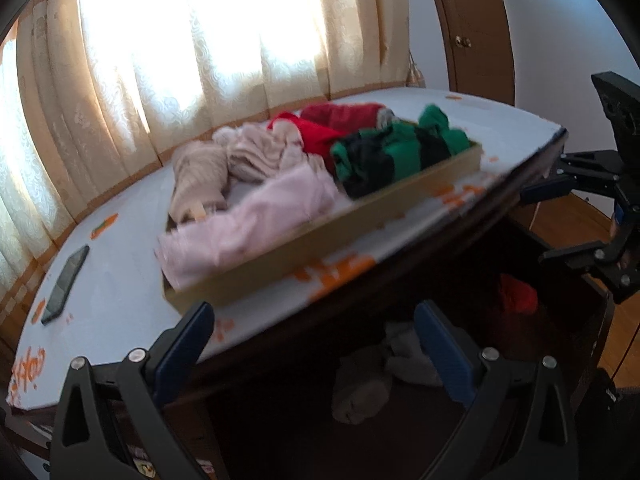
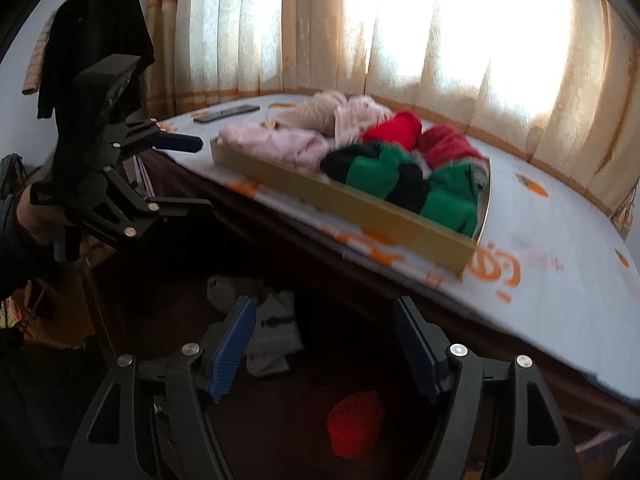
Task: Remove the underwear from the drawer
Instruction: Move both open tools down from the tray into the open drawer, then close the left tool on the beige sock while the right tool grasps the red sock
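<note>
Below the tabletop a dark drawer [image 1: 472, 280] stands pulled out. In it lie a crumpled grey piece of underwear [image 1: 372, 376] [image 2: 272, 336] and a red piece [image 1: 518, 294] [image 2: 354, 420]. My left gripper [image 1: 314, 320] [image 2: 200, 174] is wide open at the drawer's left side, its blue pads bare, with the grey piece showing beyond them. My right gripper [image 2: 324, 312] [image 1: 540, 226] is open above the drawer, with the grey piece past its left pad and the red piece lower between its arms. Neither touches the cloth.
On the white table [image 1: 120, 288] with orange prints stands a shallow tan tray [image 2: 360, 208] with pink, beige, red and green-black garments. A dark phone [image 1: 66, 284] lies at the table's left. Curtains hang behind, a black garment [image 2: 96, 32] on the left wall, a wooden door [image 1: 472, 20] at the right.
</note>
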`<state>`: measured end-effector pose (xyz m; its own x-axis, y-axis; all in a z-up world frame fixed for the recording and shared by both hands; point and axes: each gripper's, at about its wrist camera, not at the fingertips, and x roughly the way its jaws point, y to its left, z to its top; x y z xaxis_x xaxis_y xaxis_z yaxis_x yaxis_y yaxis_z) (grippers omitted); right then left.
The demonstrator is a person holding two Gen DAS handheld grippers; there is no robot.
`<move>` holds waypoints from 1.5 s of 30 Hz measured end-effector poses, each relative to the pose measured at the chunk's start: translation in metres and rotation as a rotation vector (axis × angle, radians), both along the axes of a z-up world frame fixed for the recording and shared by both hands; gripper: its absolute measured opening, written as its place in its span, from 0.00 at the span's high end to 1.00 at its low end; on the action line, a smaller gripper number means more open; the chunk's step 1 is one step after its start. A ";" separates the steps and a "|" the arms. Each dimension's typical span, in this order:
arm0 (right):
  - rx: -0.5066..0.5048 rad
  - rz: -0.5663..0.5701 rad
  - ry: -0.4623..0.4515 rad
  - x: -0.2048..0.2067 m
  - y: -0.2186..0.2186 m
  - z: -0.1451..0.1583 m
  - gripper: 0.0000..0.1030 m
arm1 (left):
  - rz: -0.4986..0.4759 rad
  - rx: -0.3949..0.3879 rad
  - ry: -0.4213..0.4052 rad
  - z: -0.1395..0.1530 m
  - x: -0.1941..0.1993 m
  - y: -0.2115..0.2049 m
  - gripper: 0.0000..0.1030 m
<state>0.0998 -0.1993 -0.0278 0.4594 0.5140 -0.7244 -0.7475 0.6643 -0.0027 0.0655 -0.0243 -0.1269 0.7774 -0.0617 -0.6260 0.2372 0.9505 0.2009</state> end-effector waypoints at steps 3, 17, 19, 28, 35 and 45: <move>-0.057 -0.004 0.013 -0.005 -0.003 -0.019 0.29 | 0.004 0.005 0.035 -0.014 -0.003 0.000 0.01; -0.313 0.054 0.093 -0.008 -0.013 -0.067 0.30 | -0.054 0.081 0.195 -0.055 -0.008 -0.016 0.01; -0.351 0.059 0.106 -0.006 -0.013 -0.074 0.37 | -0.065 0.096 0.221 -0.060 -0.006 -0.019 0.01; -0.423 0.061 0.166 0.008 -0.017 -0.094 0.46 | -0.134 0.137 0.350 -0.076 0.001 -0.029 0.01; -0.465 0.078 0.203 0.012 -0.013 -0.107 0.47 | -0.157 0.108 0.459 -0.087 0.010 -0.028 0.07; -0.504 0.102 0.225 0.014 0.000 -0.122 0.58 | -0.116 0.093 0.520 -0.099 0.026 -0.022 0.21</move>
<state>0.1138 -0.1991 -0.1494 0.2310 0.1123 -0.9664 -0.8269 0.5461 -0.1342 0.0910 -0.0466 -0.2259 0.3551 -0.0546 -0.9332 0.4304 0.8958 0.1113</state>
